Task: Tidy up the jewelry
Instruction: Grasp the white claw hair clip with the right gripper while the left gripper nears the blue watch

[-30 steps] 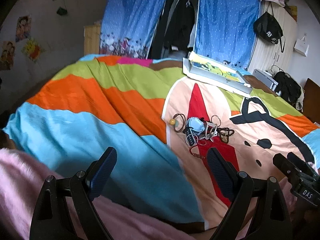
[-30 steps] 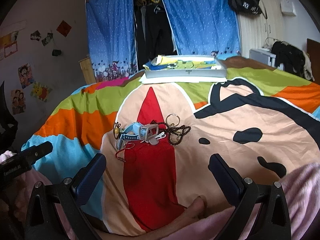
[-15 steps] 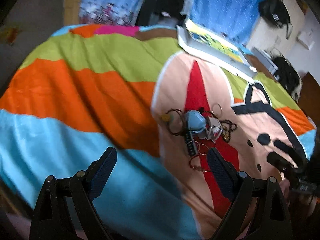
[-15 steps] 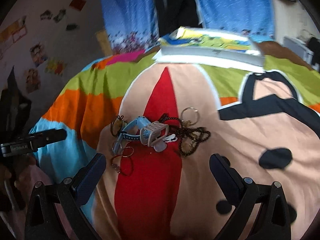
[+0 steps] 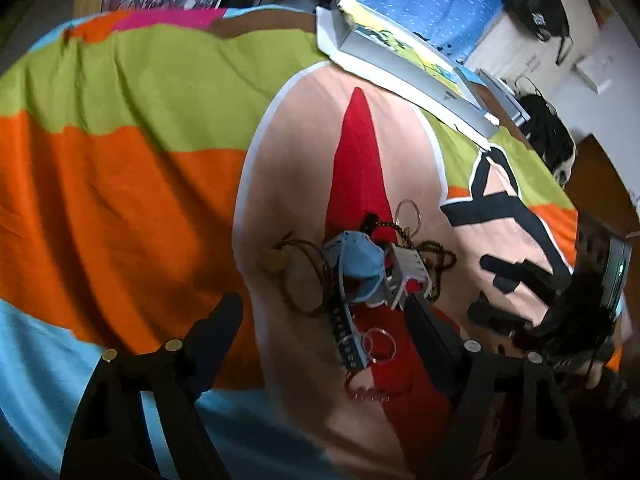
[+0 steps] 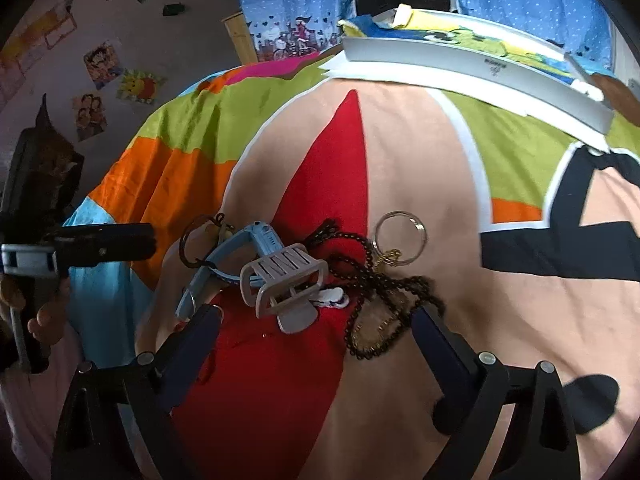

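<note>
The grey hair claw (image 6: 286, 286) lies crosswise atop the jewelry heap just ahead of the right gripper (image 6: 316, 326), the nearer one, between its wide-spread fingers, while the left gripper (image 5: 326, 322) also gapes.

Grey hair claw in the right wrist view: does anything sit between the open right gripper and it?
Nothing visible does. The right gripper is open, and the grey hair claw lies atop the pile just ahead, uncovered.

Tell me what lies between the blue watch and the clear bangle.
In the right wrist view, the grey hair claw and dark bead strand lie between the blue watch and clear bangle.
</note>
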A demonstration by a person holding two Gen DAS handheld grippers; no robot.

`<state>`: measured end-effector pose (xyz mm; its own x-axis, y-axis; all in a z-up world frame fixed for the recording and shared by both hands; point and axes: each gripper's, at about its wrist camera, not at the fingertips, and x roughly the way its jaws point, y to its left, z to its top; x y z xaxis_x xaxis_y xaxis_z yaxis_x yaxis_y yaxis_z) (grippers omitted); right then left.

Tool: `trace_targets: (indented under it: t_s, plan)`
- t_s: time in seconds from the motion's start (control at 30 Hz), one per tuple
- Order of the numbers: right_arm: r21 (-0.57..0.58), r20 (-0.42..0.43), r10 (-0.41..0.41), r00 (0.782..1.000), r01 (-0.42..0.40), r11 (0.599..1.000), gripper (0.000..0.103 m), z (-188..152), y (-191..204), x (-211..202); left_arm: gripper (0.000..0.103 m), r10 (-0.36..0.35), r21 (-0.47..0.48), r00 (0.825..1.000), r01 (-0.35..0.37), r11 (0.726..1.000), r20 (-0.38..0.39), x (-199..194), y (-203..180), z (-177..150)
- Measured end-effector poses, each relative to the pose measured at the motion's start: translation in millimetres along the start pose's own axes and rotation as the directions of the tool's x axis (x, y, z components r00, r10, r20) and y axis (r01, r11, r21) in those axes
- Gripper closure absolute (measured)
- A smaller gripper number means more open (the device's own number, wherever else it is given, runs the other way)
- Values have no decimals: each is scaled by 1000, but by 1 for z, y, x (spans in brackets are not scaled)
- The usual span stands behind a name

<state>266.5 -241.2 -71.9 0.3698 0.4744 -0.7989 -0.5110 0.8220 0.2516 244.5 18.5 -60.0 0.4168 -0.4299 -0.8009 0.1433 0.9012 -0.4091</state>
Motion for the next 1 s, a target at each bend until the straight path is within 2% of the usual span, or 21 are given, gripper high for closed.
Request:
trace_targets:
  t_s: [0.07, 0.13, 0.2, 0.4, 0.47, 0.63, 0.77, 1.0]
  plan:
    - [-21, -13, -7, 1000, 7, 1000, 6, 2, 2, 6, 28, 5, 0, 1000, -5, 1000, 0, 5, 1, 4]
    - [-41, -22, -14, 1000, 13, 999, 6, 3, 3, 13, 38, 18, 10, 1000, -18, 1000, 0, 10, 1, 6]
    - [-43, -29, -11, 1000, 10, 999, 6, 4, 3, 19, 42, 30, 13, 1000, -30, 999, -7, 15, 1, 6]
    - [-63, -54, -16, 998, 13, 998, 6, 13, 10, 38, 68, 68, 20, 998, -69, 997, 6, 14, 2, 5]
    - [-65, -61, -30, 998, 26, 998, 6, 15, 11, 43, 80, 75, 5, 997, -75, 997, -3, 17, 4, 5]
    - [-42, -71, -37, 997, 35, 999, 6, 17, 9, 49, 89, 84, -35, 996, -84, 996, -12, 18, 9, 4]
    - [-31, -64, -40, 997, 38, 999, 18, 19, 12, 51, 96, 120, -17, 993, -121, 993, -14, 18, 6, 4]
    - [4, -78, -9, 997, 9, 1000, 28, 20, 16, 61, 101, 181, 3, 983, -181, 983, -16, 22, 4, -2]
